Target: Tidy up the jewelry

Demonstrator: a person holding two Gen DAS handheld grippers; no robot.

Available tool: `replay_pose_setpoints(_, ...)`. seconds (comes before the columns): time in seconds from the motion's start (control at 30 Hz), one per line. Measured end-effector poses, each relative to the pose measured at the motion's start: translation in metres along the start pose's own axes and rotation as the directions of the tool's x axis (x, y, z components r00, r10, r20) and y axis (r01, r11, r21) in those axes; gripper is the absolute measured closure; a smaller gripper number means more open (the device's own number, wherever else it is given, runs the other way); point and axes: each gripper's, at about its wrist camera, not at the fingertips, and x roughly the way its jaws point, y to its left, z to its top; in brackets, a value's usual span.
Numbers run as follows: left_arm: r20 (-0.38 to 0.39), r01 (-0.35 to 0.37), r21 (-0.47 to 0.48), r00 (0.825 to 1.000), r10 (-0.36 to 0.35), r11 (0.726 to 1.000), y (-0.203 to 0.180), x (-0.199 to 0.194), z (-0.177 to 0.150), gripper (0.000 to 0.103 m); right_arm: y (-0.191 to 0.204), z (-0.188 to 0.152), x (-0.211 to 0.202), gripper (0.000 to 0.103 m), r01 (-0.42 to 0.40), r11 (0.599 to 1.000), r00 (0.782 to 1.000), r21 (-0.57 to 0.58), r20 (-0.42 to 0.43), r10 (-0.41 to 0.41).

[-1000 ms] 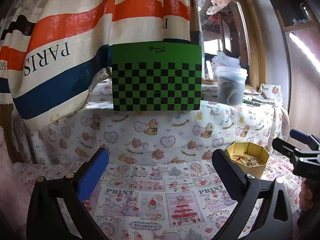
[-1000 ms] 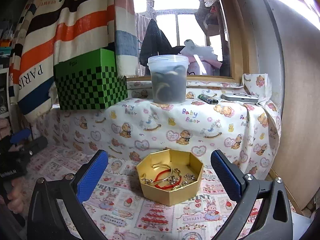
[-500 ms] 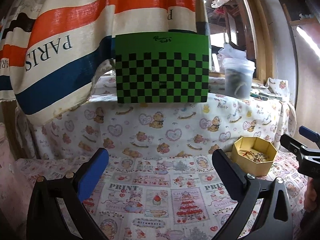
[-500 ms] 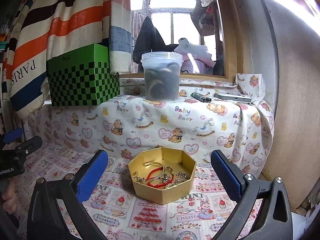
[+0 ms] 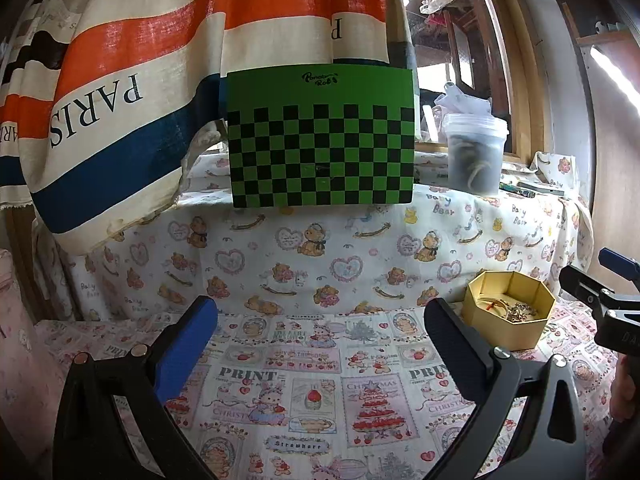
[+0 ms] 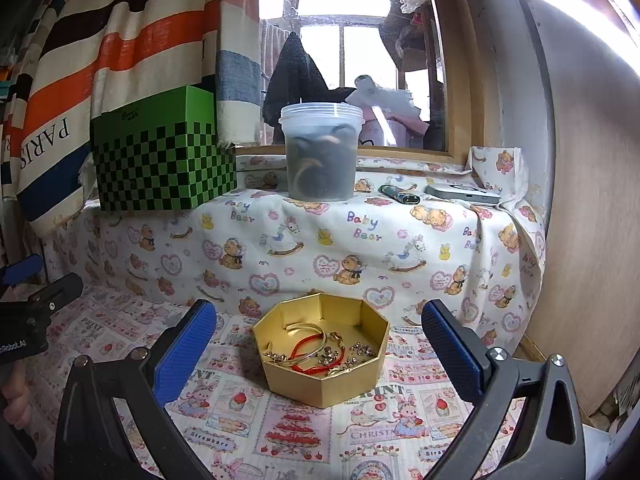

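A gold octagonal box (image 6: 320, 382) sits on the printed cloth, straight ahead of my right gripper (image 6: 319, 334). Inside it lie a red cord bracelet (image 6: 308, 348), a gold bangle (image 6: 306, 326) and small metal chains (image 6: 356, 350). The right gripper is open and empty, just short of the box. The box also shows at the right in the left wrist view (image 5: 508, 326). My left gripper (image 5: 320, 332) is open and empty over the cloth, left of the box. The right gripper shows at that view's right edge (image 5: 600, 300).
A green checkered box (image 5: 320, 140) and a lidded plastic tub (image 6: 322, 152) stand on a raised ledge behind. A lighter (image 6: 400, 195) and a flat grey device (image 6: 462, 194) lie on the ledge. A striped curtain (image 5: 120, 100) hangs at left; a wooden wall (image 6: 592, 240) is at right.
The left gripper's view has drifted right and pulled back a little, so the gold box sits further into view. The right gripper has shifted slightly right. Both stay open.
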Motion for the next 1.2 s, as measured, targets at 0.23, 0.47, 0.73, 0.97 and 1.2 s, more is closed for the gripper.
replay_pose_setpoints(0.23,0.000,-0.002,-0.001,1.000,0.002,1.000,0.0008,0.0002,0.0005,0.000,0.0020,0.0000,-0.0003,0.000,-0.005,1.000,1.000,-0.002,-0.002,0.005)
replay_pose_setpoints(0.47,-0.002,-0.006,-0.008,1.000,0.006,1.000,0.0025,0.0005,0.0003,0.000,0.0022,-0.0002,-0.0007,0.000,-0.001,1.000,1.000,0.002,-0.001,0.001)
replay_pose_setpoints(0.73,-0.002,-0.006,-0.008,1.000,0.006,1.000,0.0022,0.0004,0.0003,0.000,0.0019,-0.0001,-0.0006,0.000,0.000,1.000,1.000,0.002,-0.001,0.000)
replay_pose_setpoints(0.97,-0.002,-0.016,-0.009,1.000,0.016,1.000,0.0023,0.0005,0.0001,0.000,0.0019,0.0000,-0.0006,0.000,0.000,1.000,1.000,0.002,-0.001,0.000)
replay_pose_setpoints(1.2,-0.003,-0.014,-0.005,1.000,0.014,1.000,0.0027,0.0005,0.0000,0.000,0.0020,0.0000,-0.0008,0.000,0.000,1.000,1.000,0.002,-0.001,0.000)
